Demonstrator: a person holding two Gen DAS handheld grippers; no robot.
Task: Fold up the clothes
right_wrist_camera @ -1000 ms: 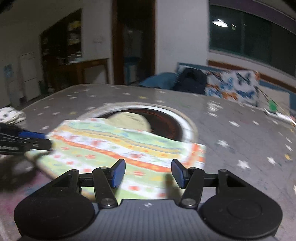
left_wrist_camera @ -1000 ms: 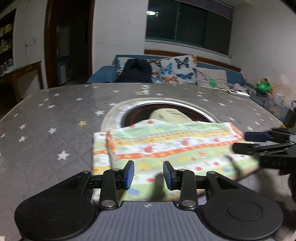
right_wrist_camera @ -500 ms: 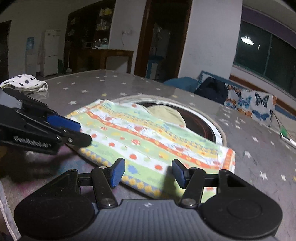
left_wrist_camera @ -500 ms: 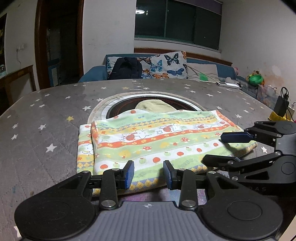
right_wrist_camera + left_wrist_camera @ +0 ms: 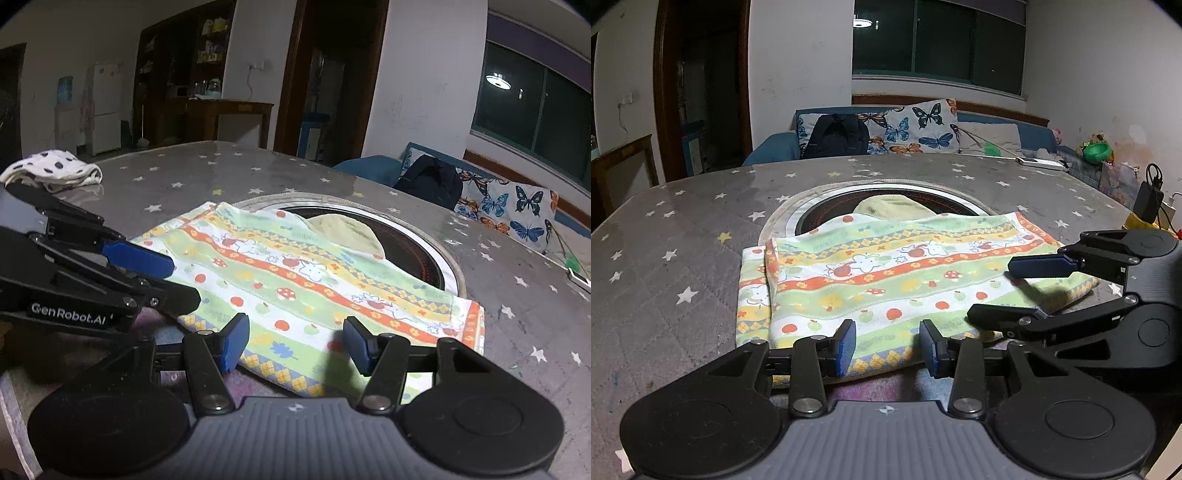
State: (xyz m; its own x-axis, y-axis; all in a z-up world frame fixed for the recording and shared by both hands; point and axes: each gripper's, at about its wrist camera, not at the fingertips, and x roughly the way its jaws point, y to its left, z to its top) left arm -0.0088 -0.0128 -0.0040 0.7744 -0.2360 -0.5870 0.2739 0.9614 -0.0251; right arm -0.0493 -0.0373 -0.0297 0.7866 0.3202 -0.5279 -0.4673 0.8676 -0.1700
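Observation:
A folded cloth with green, orange and yellow cartoon stripes lies flat on the grey star-patterned table, partly over a round dark inset. It also shows in the right wrist view. My left gripper is open and empty at the cloth's near edge. My right gripper is open and empty over the cloth's near edge. Each gripper shows in the other's view, the right one over the cloth's right end, the left one at its left end.
A round dark inset in the table holds a pale beige cloth. A white spotted garment lies at the table's far left. A sofa with butterfly cushions and a black bag stands behind the table.
Both grippers have drawn back toward the near edge of the cloth and closer together. The cloth lies still and folded.

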